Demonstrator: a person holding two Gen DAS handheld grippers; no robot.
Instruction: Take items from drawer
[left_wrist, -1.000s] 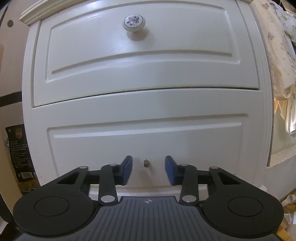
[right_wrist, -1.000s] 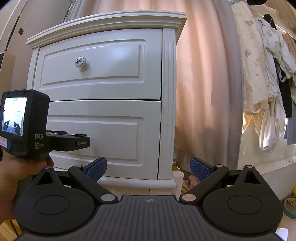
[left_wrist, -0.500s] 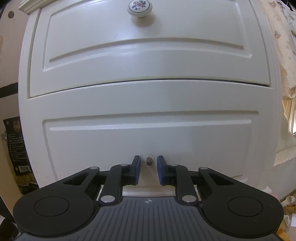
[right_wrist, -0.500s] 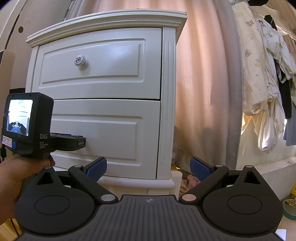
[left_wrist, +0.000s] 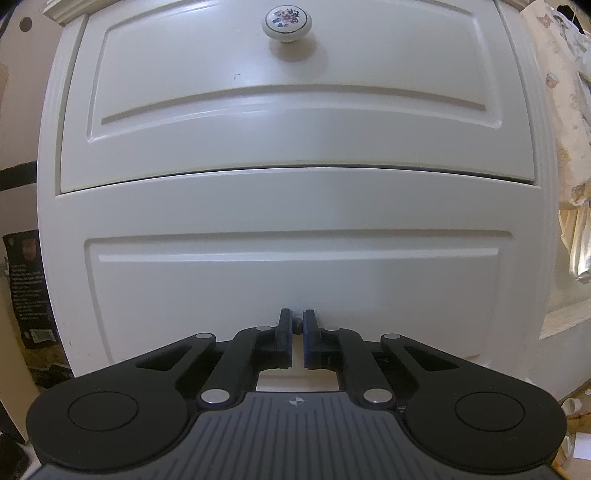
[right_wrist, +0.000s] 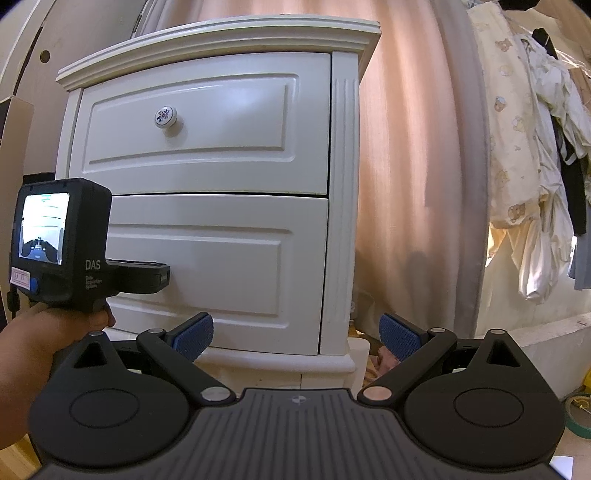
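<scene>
Left wrist view: left gripper (left_wrist: 296, 328) sits dead centre on the lower drawer (left_wrist: 295, 280), jaws drawn in almost together around a small metal stud (left_wrist: 296, 325) sticking out of the drawer front where a knob would go. Stud lies right between the blue pads (left_wrist: 309, 334), its axis pointing straight out of the panel toward the camera, in line with the fingers. Real contact or a hair of gap on either side: too small to tell, so call it closed on the stud, grip unconfirmed. Upper drawer (left_wrist: 295, 92) above has its floral ceramic knob (left_wrist: 287, 20). Both drawer fronts lie flush with the nightstand (right_wrist: 343, 184), both shut. Items inside not visible in any view; which drawer holds them can't be told.

Judgement: a pull would have to run straight back along the stud axis; the stud is short and thin, so slipping off is the risk.

Right wrist view adds what the close one can't: the whole nightstand from the side, the left gripper reaching into the lower drawer front with the person's hand (right_wrist: 48, 332) on its handle, no gap at either drawer edge. Right gripper (right_wrist: 295, 334) hangs well back, jaws spread wide, holding nothing, aimed near the nightstand's lower right corner. Left is clearly the nearer one. Hanging clothes (right_wrist: 528, 184) off to the right
</scene>
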